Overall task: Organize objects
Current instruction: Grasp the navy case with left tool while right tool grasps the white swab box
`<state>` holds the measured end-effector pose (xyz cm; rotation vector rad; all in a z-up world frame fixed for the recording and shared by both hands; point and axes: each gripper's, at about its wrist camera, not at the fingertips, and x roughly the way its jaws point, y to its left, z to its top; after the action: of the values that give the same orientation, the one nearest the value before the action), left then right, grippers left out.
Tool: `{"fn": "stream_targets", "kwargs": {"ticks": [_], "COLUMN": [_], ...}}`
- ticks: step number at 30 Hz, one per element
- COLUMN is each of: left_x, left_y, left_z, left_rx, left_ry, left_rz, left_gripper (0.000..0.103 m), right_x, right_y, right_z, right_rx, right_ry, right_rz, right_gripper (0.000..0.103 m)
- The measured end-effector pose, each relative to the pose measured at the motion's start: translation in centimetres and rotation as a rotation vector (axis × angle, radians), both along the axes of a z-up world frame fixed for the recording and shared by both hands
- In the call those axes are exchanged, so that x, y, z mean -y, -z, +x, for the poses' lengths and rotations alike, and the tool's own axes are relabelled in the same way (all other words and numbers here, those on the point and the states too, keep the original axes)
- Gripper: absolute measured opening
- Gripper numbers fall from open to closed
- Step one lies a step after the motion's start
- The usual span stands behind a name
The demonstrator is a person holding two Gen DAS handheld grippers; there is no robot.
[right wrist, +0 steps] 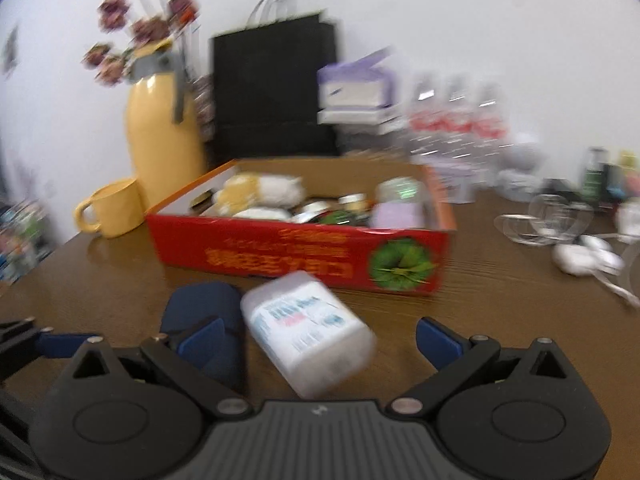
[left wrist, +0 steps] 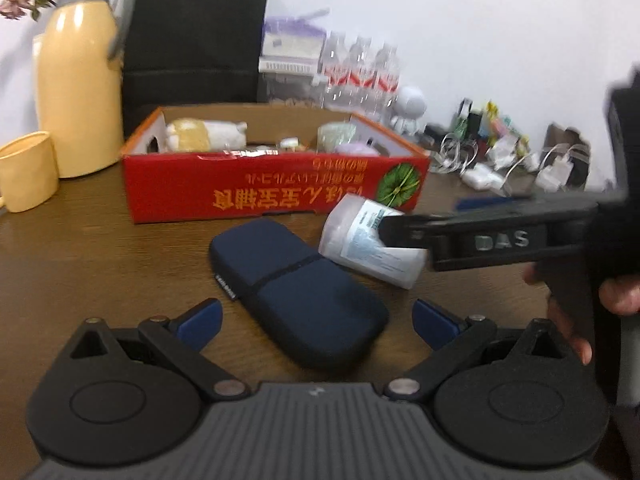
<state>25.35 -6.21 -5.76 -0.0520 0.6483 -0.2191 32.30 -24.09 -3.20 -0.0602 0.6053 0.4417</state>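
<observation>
A navy zip case [left wrist: 296, 292] lies on the brown table in front of my open left gripper [left wrist: 318, 324], between its blue fingers and a little ahead. A clear plastic container with a white label [left wrist: 370, 240] lies on its side just right of the case. My right gripper [right wrist: 320, 340] is open and reaches in around this container [right wrist: 308, 328] from the right, not closed on it. The case also shows in the right wrist view [right wrist: 204, 312]. Behind both stands an open red cardboard box [left wrist: 272, 192] holding several small items.
A yellow thermos jug [left wrist: 80, 92] and yellow mug [left wrist: 26, 170] stand at the back left. A black paper bag [left wrist: 196, 36], water bottles [left wrist: 360, 72] and white chargers with cables [left wrist: 500, 160] line the back and right of the table.
</observation>
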Motion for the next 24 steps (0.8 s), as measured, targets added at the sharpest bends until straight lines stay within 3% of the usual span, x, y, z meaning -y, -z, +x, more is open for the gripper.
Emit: {"fn": "stream_targets", "kwargs": {"ticks": [2,3,4,6,10,13,15,17,19,21,24], "left_x": [0.6,0.8,1.0,1.1,0.0,-0.7,-0.4,-0.1,0.4,0.5,0.3], "left_y": [0.4,0.5,0.5,0.5,1.2,1.1,1.2,1.6,1.4,1.3,0.6], "left_z": [1.7,2.5,3.1,4.2,4.6,4.9,6.3,7.7,7.0,5.6,1.6], "left_rx": [-0.017,-0.026,-0.031,-0.031,-0.064,-0.069,-0.056,-0.116,-0.099,-0.086,-0.066], "left_ry": [0.011,0.012,0.002,-0.020,-0.097,-0.122,-0.144,-0.170,-0.157,-0.134,-0.132], "left_rz": [0.003,0.004,0.010,0.019,0.043,0.020,0.018,0.024,0.042,0.032,0.034], "left_gripper": [0.103,0.103,0.103,0.103,0.103,0.103,0.103,0.092,0.084,0.071,0.064], "right_x": [-1.1,-1.6,-2.1,-2.5,0.2,2.6,3.5,3.3,2.6,2.1,2.5], "right_y": [0.7,1.0,1.4,1.8,1.7,1.8,1.5,1.5,1.7,1.8,1.0], "right_z": [2.5,3.5,4.4,5.3,4.6,3.4,3.3,3.4,3.1,2.3,-0.9], "right_rx": [-0.027,-0.047,-0.065,-0.086,-0.121,-0.139,-0.139,-0.128,-0.127,-0.117,-0.109], "right_ry": [-0.069,-0.094,-0.117,-0.126,-0.001,0.049,0.061,0.063,0.060,0.038,0.022], "right_rz": [-0.018,-0.035,-0.058,-0.087,-0.030,0.026,0.070,0.056,0.004,-0.033,0.016], "right_gripper": [0.100,0.094,0.076,0.072,0.072,0.073,0.082,0.081,0.076,0.068,0.067]}}
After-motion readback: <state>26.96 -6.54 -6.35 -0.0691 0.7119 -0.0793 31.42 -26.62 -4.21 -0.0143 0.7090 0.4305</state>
